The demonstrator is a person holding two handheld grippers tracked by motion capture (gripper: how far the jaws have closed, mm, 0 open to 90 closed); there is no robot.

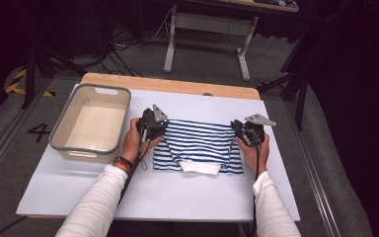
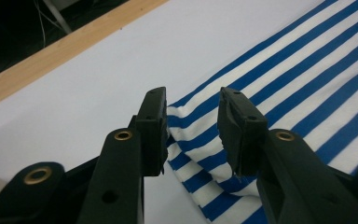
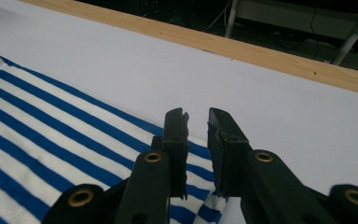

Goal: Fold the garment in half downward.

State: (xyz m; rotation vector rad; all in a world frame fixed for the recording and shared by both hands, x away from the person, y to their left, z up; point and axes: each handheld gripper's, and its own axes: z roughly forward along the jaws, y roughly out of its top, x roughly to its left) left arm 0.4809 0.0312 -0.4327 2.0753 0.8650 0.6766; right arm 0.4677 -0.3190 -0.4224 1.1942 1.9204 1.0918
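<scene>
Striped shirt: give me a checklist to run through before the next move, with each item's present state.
1. Left gripper jaws apart, nothing pinched: ok.
2. Right gripper clear of the cloth: ok, narrow gap with no fabric in it.
3. Striped shirt folded and resting on the white mat: ok.
4. Far fold edge straight: ok.
5. Near edge tidy: not ok, white collar sticks out.
6. Grey bin free to receive it: ok.

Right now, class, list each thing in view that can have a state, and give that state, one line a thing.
Striped shirt: folded, lying flat on the white table cover, white collar toward the person.
Tub: upright, empty, left of the shirt.
Left gripper: open, jaws either side of the shirt's edge, not pressing it.
Right gripper: slightly open, above the shirt's corner.
</scene>
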